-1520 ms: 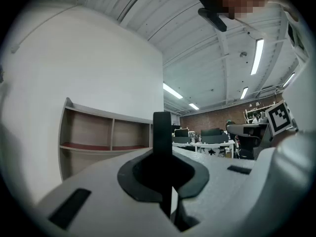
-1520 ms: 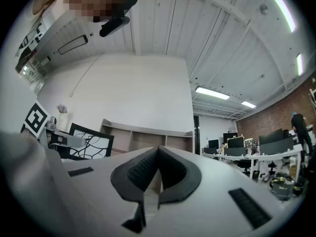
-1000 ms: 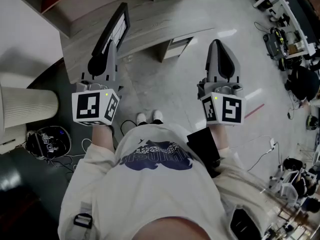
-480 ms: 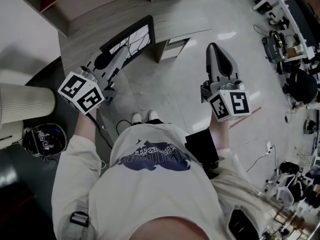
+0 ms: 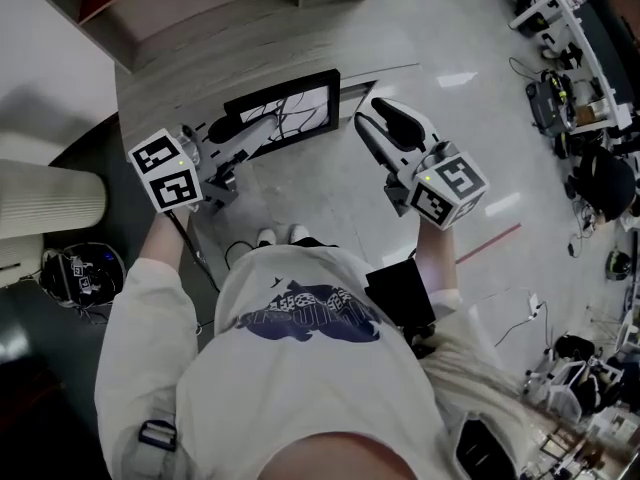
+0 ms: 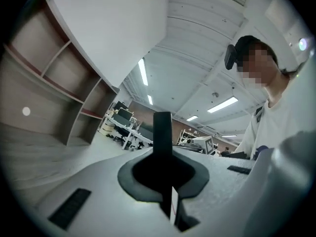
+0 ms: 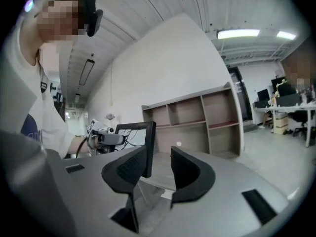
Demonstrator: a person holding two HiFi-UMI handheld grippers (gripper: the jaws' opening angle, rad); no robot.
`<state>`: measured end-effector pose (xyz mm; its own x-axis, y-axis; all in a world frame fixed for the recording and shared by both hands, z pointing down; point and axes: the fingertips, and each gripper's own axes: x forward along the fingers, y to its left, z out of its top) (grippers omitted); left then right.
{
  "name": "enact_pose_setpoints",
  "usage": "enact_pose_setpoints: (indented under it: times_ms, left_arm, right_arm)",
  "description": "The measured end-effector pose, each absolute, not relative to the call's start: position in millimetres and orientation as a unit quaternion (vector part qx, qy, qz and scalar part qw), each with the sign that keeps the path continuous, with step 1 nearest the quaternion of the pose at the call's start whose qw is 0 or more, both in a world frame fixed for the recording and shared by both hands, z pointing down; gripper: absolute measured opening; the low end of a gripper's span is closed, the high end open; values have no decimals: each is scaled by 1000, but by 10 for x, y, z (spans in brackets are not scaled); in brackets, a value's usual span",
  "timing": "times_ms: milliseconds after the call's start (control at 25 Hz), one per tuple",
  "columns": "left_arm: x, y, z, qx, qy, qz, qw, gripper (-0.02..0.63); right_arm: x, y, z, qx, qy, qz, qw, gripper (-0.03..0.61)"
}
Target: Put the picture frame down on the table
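left gripper (image 5: 262, 125), clamped on the picture frame (image 5: 300, 103), hides its near corner; right gripper (image 5: 368, 112) jaws just opened, empty.

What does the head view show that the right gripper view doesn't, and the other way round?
Only the head view: the picture frame face-on with its line drawing, the person's shoes on the floor, and the marker cube on the right gripper.
Only the right gripper view: the gap between that gripper's jaws, which have just been opening, with nothing clamped between them, plus the head-worn camera and a ceiling light.
Both: the left gripper shut on the frame's edge, holding it at the wooden table.
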<state>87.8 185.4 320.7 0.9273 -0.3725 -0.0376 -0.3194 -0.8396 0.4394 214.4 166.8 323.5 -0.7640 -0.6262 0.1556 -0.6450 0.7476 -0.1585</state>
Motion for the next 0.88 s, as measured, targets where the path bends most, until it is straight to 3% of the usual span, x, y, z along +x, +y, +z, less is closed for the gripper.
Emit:
enact_pose_setpoints:
  times_ms: [440,680,880]
  left_arm:
    - [1164,1984,3527,957,-75,-28,278,18]
    - [1167,1939,3673,949,-47,-43,310,18]
    - [1055,1755,3797,943,-42,-54,326,18]
  right_arm:
    - [1936,1797,3521,245,-948,201,15,161]
    - [1907,1799,3624,250,-946,204,16,87]
    - [1809,1618,3731,273,-934,229,14,75]
